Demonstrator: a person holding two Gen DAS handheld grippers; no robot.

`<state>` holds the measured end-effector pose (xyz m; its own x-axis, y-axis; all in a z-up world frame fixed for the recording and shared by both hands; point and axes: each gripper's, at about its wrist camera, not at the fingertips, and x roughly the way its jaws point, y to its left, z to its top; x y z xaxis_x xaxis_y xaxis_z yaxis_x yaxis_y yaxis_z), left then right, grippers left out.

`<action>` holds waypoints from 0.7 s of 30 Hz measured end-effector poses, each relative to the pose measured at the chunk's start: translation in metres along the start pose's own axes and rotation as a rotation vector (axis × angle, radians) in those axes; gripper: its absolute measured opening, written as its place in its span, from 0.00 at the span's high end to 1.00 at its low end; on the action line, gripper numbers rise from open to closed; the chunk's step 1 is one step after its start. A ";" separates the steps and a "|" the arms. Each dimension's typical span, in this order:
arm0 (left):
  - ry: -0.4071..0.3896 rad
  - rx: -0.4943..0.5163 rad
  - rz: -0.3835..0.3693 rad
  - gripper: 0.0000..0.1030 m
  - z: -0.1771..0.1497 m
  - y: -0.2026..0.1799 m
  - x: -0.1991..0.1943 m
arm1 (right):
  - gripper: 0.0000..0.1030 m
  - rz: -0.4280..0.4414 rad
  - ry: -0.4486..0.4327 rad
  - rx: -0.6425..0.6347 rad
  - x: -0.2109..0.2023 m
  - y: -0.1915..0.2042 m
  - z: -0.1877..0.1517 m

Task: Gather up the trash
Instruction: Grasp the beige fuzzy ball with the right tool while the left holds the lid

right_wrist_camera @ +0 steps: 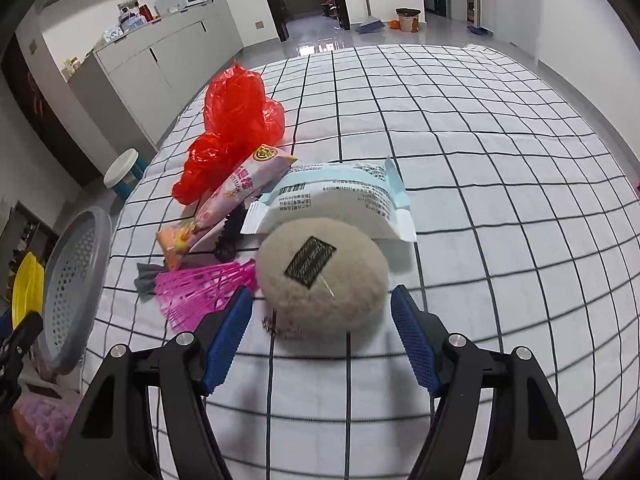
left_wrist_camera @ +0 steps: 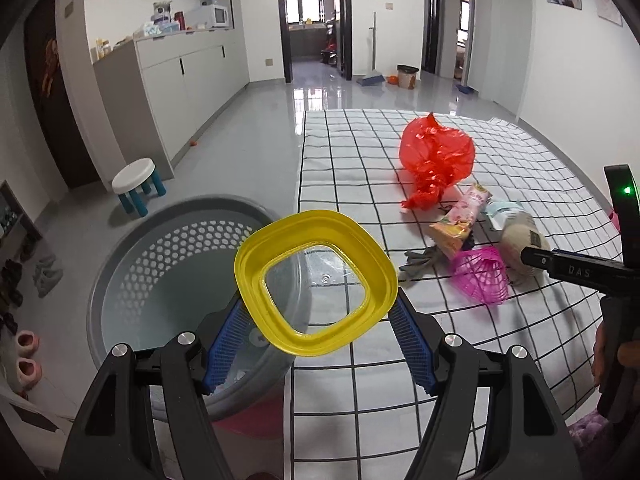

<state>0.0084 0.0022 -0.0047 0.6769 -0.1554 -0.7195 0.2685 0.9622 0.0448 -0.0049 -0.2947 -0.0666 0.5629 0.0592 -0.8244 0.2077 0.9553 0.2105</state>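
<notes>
Beside the bed, whose white cover is ruled in a black grid, stands a round grey basket of hard plastic, its wall pierced with small round holes. Over the basket's near rim the left gripper holds a yellow lid: a rounded square of glossy plastic with a clear pane in the middle. Its ribbed blue pads press on the lid's two opposite edges, so the jaws stand fairly wide yet are closed on it.

Away from the basket, on the cover, the rest of the trash lies in a loose heap. A crinkled red bag of thin film sits farthest off. Touching it is a long pink wrapper, glossy, with an orange end. Next comes a flat white-and-blue packet with crimped ends and a barcode. A pink net of stiff plastic mesh lies nearest the basket, on a scrap of grey cloth.

On the heap's far side from the basket, a round, fuzzy beige pouf with a dark woven label rests partly on the packet. The right gripper hangs just over its near edge, jaws well apart, the pads flanking the pouf without touching it, holding nothing
</notes>
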 end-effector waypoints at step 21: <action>-0.014 -0.025 0.002 0.34 -0.006 0.013 0.000 | 0.44 -0.012 -0.037 0.007 -0.015 0.000 -0.016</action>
<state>0.0077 0.0159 -0.0083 0.6869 -0.1566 -0.7097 0.2504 0.9677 0.0289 -0.0261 -0.2907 -0.0622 0.5893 0.0372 -0.8070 0.2201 0.9538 0.2047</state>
